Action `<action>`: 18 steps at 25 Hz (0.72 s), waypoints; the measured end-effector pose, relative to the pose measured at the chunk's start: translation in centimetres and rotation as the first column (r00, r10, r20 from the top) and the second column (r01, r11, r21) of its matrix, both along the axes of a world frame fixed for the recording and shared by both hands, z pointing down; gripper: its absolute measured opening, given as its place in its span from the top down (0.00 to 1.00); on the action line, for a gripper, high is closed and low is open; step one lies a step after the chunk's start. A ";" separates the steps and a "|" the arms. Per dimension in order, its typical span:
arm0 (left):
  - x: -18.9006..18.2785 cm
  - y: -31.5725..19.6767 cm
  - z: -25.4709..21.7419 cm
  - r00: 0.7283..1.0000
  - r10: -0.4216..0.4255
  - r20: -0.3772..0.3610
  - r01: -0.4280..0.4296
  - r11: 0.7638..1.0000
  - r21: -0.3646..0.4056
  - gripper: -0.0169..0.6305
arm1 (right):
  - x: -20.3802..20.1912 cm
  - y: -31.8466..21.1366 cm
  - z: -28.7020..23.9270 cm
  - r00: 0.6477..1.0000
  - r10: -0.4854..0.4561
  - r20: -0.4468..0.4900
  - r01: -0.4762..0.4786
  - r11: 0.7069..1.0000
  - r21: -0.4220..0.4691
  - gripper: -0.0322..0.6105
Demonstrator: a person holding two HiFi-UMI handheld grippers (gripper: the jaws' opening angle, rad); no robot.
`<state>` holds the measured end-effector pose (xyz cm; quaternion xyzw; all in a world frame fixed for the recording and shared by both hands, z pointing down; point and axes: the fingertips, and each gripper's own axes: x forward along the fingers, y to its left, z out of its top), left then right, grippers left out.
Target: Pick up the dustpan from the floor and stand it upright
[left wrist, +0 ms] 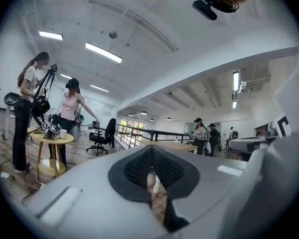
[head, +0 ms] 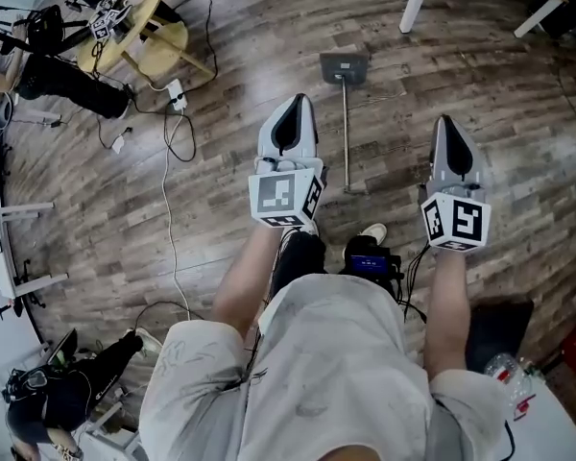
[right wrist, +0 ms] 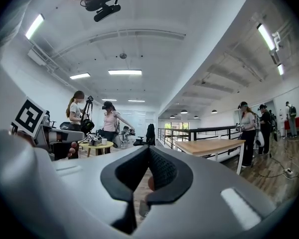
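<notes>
Matt wood-plank floor carries a grey plastic dustpan with a slim metal-looking handle; left gripper and right gripper show smooth grey plastic shells, fingers lined with ribbed black rubber.

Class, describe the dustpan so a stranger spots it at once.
On the wood floor, look between the left gripper and right gripper. The dustpan lies there: a grey pan on a long straight handle, unlike the looping white cable nearby.
</notes>
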<state>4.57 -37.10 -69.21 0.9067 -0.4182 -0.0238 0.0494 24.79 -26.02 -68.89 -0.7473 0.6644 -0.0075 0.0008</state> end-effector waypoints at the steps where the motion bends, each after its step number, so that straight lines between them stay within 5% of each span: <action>1: 1.2 -0.7 1.6 1.000 -0.014 0.007 0.014 1.000 -0.001 0.94 | 1.4 -0.8 1.7 1.000 -0.006 0.006 0.006 1.000 -0.006 0.94; 6: 6.0 -5.7 9.2 0.999 0.016 0.042 -0.017 1.000 0.011 0.94 | 5.5 -6.0 9.2 1.000 -0.021 0.022 0.021 1.000 -0.010 0.94; 10: 3.9 -11.1 17.2 0.999 0.042 0.005 -0.042 0.999 0.004 0.94 | 2.6 -11.2 18.2 0.999 -0.031 0.006 0.031 0.999 -0.026 0.94; 18: 2.9 -22.3 44.0 0.996 0.085 0.004 -0.085 0.996 0.021 0.94 | -1.0 -22.5 47.0 0.999 -0.045 -0.004 0.044 0.995 -0.087 0.94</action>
